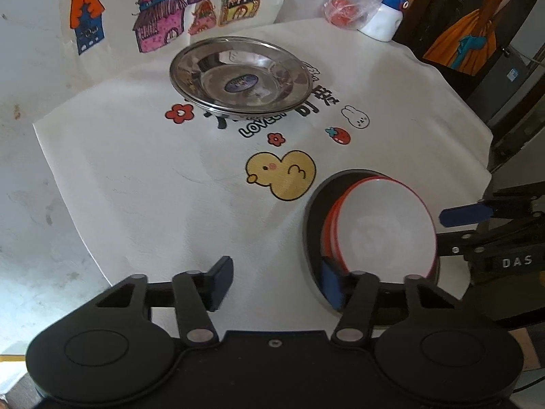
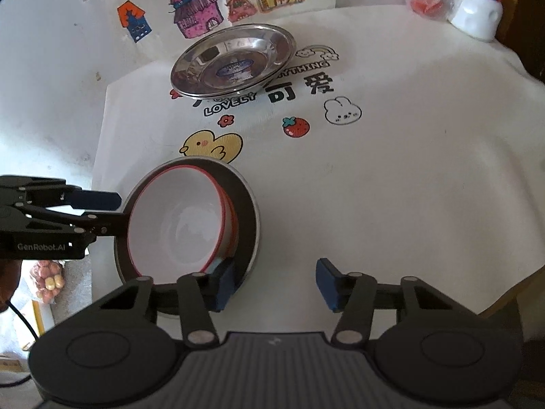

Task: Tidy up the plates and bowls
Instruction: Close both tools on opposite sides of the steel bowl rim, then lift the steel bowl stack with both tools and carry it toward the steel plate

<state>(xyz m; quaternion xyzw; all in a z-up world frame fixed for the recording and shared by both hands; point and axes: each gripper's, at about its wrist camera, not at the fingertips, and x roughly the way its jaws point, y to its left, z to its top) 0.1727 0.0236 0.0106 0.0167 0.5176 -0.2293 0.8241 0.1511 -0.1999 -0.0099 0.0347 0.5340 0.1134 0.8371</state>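
A black bowl (image 1: 311, 225) holding nested white bowls with red rims (image 1: 385, 225) stands near the front of the cartoon-print cloth. My left gripper (image 1: 276, 283) is open: its right finger sits inside the black bowl's left rim and its left finger stands well clear outside. My right gripper (image 2: 276, 284) is open on the opposite side of the black bowl (image 2: 247, 204), with its left finger inside the rim and its right finger apart. The white bowls (image 2: 177, 218) fill most of the black one. Stacked steel plates (image 1: 242, 78) (image 2: 231, 61) lie farther back.
A plastic bag with red items (image 1: 354, 0) and a white figurine bottle (image 1: 385, 17) stand at the back right. The cloth's edge (image 1: 477, 143) drops off by dark furniture. A bag of snacks (image 2: 47, 279) lies below the table at left.
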